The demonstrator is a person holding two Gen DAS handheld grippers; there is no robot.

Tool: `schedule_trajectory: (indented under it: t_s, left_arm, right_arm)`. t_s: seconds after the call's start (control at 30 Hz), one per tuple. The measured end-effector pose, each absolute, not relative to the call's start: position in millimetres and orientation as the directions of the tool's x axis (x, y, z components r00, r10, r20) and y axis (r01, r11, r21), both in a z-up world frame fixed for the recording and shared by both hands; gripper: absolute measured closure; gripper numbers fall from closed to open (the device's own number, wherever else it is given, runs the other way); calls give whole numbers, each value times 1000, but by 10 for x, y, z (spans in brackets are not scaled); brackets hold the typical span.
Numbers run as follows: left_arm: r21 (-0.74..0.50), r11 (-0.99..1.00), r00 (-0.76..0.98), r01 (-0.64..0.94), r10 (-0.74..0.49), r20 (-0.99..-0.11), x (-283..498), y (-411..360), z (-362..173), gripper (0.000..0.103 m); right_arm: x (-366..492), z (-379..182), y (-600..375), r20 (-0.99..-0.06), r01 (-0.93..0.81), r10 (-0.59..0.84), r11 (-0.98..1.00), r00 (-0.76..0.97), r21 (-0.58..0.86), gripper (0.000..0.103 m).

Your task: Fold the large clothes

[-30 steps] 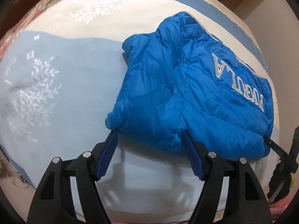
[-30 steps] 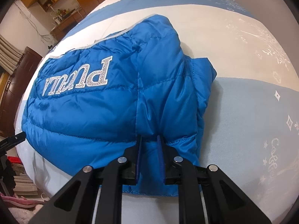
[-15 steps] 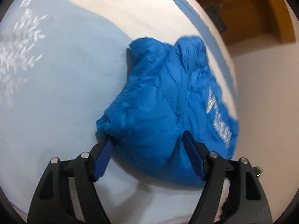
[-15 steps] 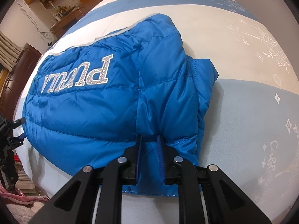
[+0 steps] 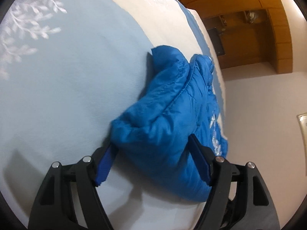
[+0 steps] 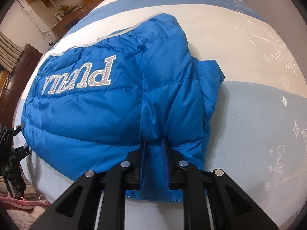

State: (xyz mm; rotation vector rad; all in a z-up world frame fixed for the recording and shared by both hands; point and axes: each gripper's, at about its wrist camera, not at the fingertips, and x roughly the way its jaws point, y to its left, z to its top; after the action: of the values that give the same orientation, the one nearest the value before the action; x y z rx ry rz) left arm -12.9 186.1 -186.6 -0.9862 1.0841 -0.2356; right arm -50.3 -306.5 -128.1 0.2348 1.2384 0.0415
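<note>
A blue puffer jacket (image 6: 115,103) with silver lettering lies folded on the bed (image 6: 249,115). It also shows in the left wrist view (image 5: 168,118), bunched at its near corner. My left gripper (image 5: 151,143) is open, with its jaws either side of that bunched corner, low over the bed (image 5: 67,86). My right gripper (image 6: 153,143) is shut on the jacket's near hem, with blue fabric pinched between the pads. The left gripper shows at the far left edge of the right wrist view (image 6: 11,153).
The bed cover is pale blue and white with leaf and star prints. A wooden cabinet (image 5: 249,34) and a white wall (image 5: 268,99) lie past the bed's edge. Dark wooden furniture (image 6: 17,69) and shelves (image 6: 57,3) stand beyond the far side.
My left gripper has tilted and swung around the jacket's corner, staying open, and that corner now bulges between its jaws. My right gripper has held its grip, nearly still.
</note>
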Motion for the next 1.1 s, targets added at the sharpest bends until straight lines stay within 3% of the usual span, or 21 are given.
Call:
schedule_trajectory:
  t_s: [0.13, 0.2, 0.3, 0.4, 0.53, 0.6, 0.73, 1.1]
  left_arm:
    - [-766, 593, 514, -249, -589, -623, 28, 1775, -1868, 28]
    - [-770, 587, 522, -250, -588, -618, 132, 1767, -1870, 37]
    - [-784, 574, 538, -238, -593, -598, 172, 1728, -1823, 67]
    - [-786, 587, 564, -194, -589, -579, 60, 1703, -1583, 75]
    - [-753, 635, 563, -173, -563, -605, -16, 1686, -1519, 76]
    - [-756, 609, 526, -241, -573, -629, 12, 1748, -1757, 75]
    - [-797, 532, 499, -287, -627, -598, 19, 1834, -2076, 71]
    - [-736, 617, 471, -280, -580, -665, 205, 1718, -1929, 70]
  right_arm:
    - [-496, -1278, -3045, -932, 93, 152, 977, 329, 193, 87]
    - [-499, -1278, -3042, -931, 96, 158, 975, 329, 199, 87]
    - [-503, -1279, -3067, -927, 107, 175, 969, 332, 221, 87]
    - [-520, -1275, -3096, -925, 120, 185, 965, 331, 235, 87]
    - [-553, -1286, -3114, -923, 129, 193, 960, 333, 248, 87]
    - [-535, -1292, -3143, -922, 134, 201, 957, 331, 256, 87]
    - [-501, -1303, -3134, -927, 125, 192, 962, 321, 242, 87]
    - [-507, -1381, -3161, -920, 137, 191, 959, 341, 250, 87]
